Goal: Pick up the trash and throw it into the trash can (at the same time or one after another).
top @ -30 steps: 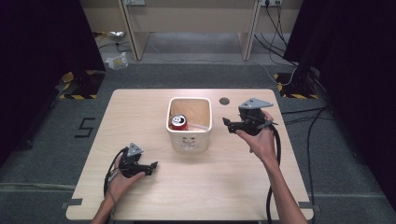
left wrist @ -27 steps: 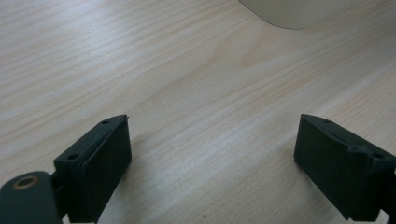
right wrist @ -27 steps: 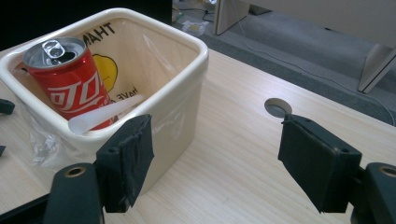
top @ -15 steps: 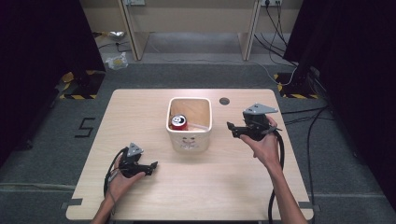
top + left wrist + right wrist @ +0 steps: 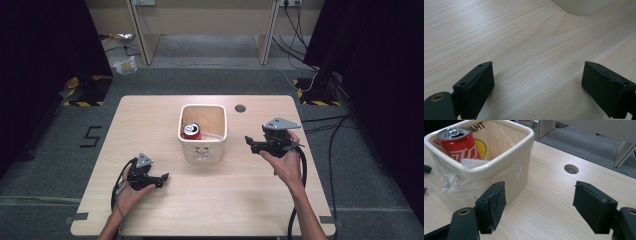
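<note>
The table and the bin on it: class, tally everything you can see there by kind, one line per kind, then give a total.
Grippers: 2 (left gripper, right gripper)
Bins: 1 (cream bin, clear liner)
Drink cans: 1 (red can, in the bin)
White paper scraps: 1 (white scrap, in the bin)
Total: 5

The left gripper (image 5: 161, 178) sits low at the near left, held in the person's left hand (image 5: 131, 192), its fingers (image 5: 475, 86) spread wide apart with nothing between them. The right gripper (image 5: 250, 144) is held higher at the right by the right hand (image 5: 285, 162), its fingers (image 5: 491, 206) likewise wide apart, pointing left.
</note>
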The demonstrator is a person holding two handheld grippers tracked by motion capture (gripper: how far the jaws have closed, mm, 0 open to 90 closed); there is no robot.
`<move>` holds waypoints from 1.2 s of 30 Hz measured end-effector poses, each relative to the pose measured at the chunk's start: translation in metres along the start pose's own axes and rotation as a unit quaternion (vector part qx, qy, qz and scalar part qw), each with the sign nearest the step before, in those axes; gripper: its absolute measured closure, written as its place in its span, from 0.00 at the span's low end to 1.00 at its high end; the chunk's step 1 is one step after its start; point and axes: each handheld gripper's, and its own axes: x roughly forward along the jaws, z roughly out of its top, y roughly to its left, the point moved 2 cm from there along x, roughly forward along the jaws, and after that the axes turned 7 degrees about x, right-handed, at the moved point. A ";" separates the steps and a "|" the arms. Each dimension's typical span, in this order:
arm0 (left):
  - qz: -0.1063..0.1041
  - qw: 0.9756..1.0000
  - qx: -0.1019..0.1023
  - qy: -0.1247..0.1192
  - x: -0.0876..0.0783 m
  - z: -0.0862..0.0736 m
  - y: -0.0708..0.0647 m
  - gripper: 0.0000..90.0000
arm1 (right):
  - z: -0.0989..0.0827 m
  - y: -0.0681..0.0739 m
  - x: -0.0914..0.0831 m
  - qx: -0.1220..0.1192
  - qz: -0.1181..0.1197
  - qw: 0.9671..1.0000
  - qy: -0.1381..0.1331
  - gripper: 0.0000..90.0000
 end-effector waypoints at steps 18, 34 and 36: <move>0.000 1.000 0.000 0.000 0.000 0.000 0.000 0.11 | -0.016 0.002 -0.007 -0.005 -0.004 1.000 0.008 0.29; 0.000 1.000 -0.001 0.000 0.000 0.000 0.000 0.11 | -0.043 0.000 -0.006 0.006 0.001 1.000 0.021 0.28; 0.000 1.000 0.000 0.000 0.000 0.000 0.000 0.11 | -0.045 -0.001 -0.006 0.006 0.002 1.000 0.022 0.28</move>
